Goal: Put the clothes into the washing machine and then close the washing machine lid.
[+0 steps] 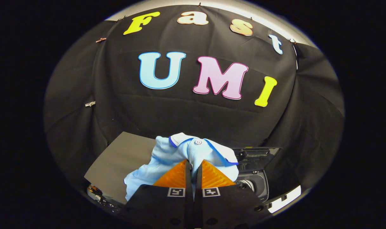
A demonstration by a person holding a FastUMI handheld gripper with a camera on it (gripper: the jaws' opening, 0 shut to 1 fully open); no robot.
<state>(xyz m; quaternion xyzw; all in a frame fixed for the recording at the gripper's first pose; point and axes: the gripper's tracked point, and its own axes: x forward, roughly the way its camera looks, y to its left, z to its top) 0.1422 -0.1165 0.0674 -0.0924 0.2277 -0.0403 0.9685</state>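
A dark grey tabletop is seen to the left of and beyond the fingers, its far edge meeting the black cloth wall that closes off the booth behind. The cloth is draped in folds, and small clips are seen along its left side. A pale strip of the booth's frame is visible above the cloth.

One garment is counted: a light blue shirt with dark blue trim at the collar and one white button showing near its top. It is held up off the table, bunched around and just ahead of the fingertips, with loose fabric hanging down to the left of the fingers.

The gripper is seen with its two fingers drawn nearly together, a fold of the shirt pinched in the narrow gap between them. Both fingers are judged to be pressing on the fabric.

One washing machine is noted to the right of the fingers and slightly beyond them. Its dark lid is raised, standing open behind the body. The shirt is not inside the machine; it lies to the left of the opening, in the gripper's hold.
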